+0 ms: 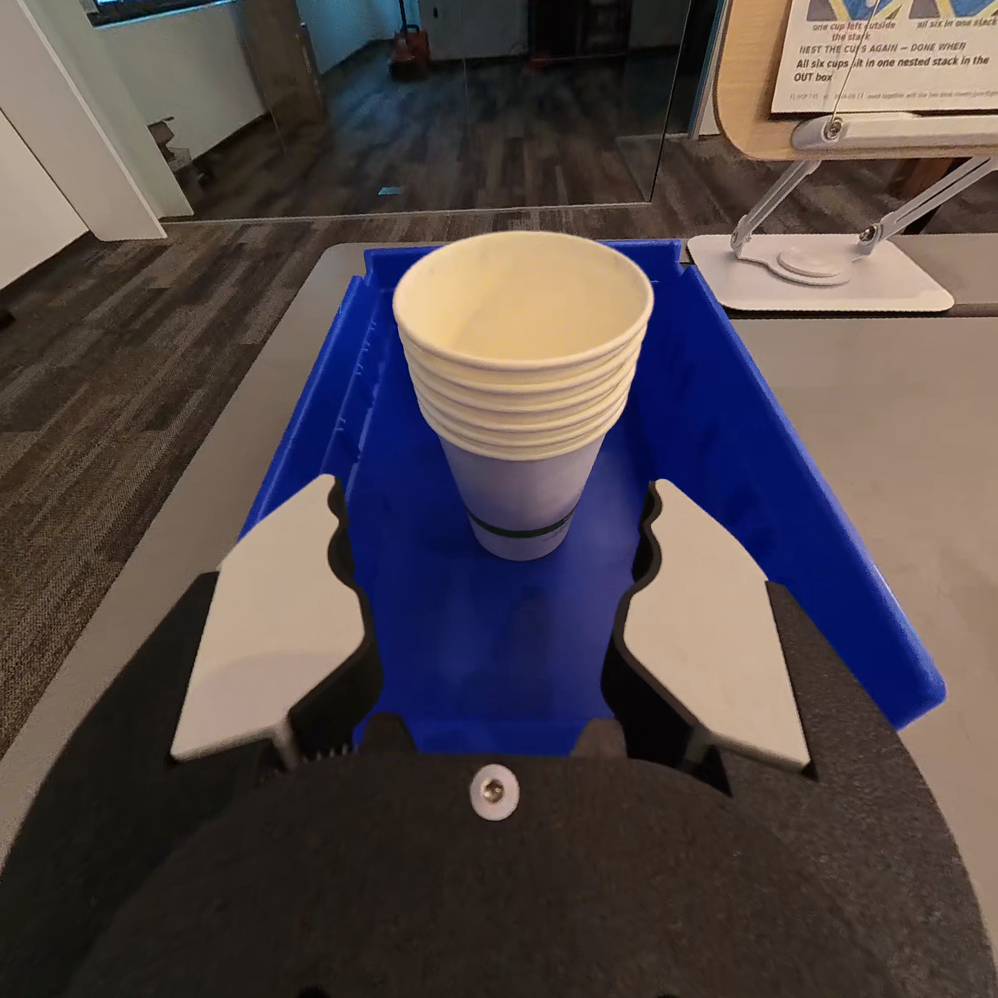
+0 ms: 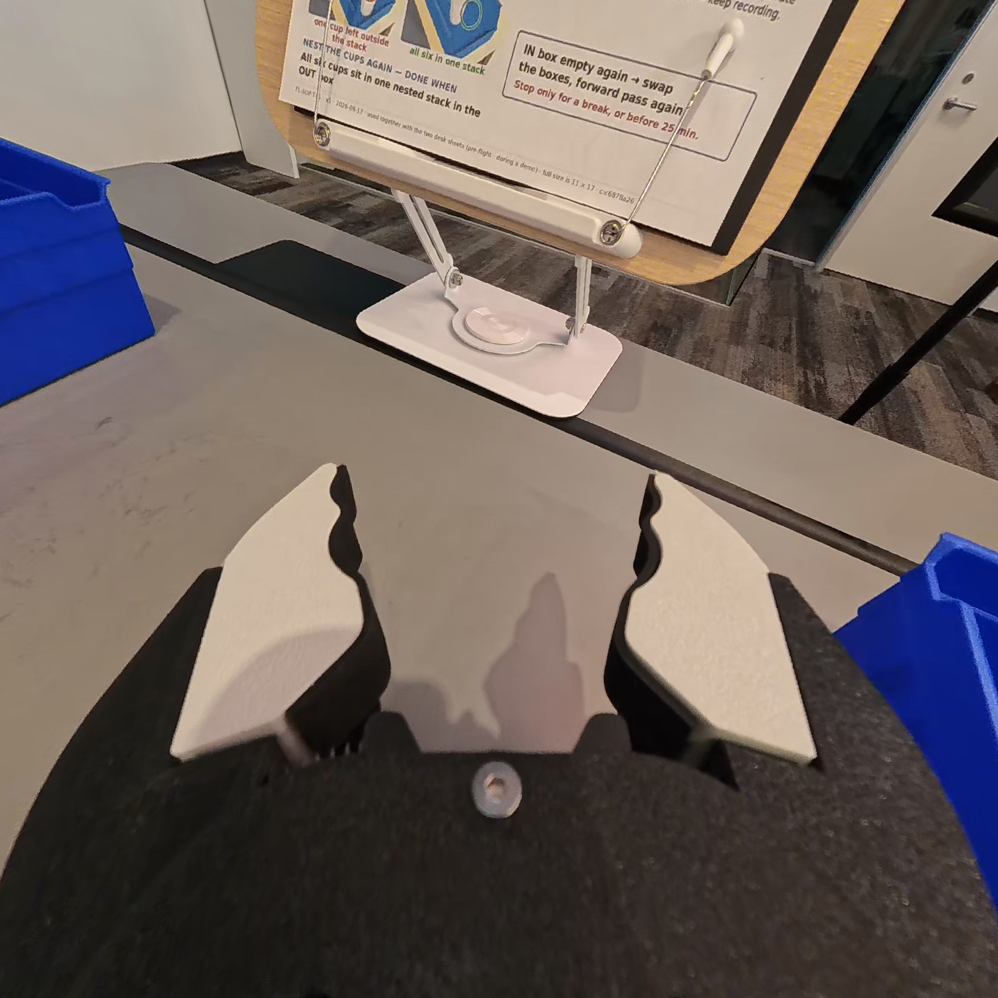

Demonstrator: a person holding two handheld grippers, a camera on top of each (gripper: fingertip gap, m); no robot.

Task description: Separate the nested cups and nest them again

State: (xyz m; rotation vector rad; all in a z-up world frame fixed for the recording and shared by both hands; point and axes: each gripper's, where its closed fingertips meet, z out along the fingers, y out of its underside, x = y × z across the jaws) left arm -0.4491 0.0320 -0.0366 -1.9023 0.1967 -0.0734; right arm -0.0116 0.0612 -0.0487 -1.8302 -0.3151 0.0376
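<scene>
A nested stack of white paper cups (image 1: 521, 389) stands upright in a blue bin (image 1: 756, 486) on the grey table. The bottom cup has a dark band near its base. My left gripper (image 1: 494, 486) is open and empty, above the bin's near end, just short of the stack's base. My right gripper (image 2: 494, 475) is open and empty over bare grey table (image 2: 270, 432). In the right wrist view the same kind of blue bin (image 2: 59, 281) shows at the left edge, and a second blue bin (image 2: 939, 675) at the right edge.
A white stand (image 2: 491, 345) holding a wooden board with a printed sheet (image 2: 540, 108) sits at the table's far edge; it also shows in the left wrist view (image 1: 821, 270). Beyond the table are a patterned carpet floor (image 1: 108, 378) and glass partitions.
</scene>
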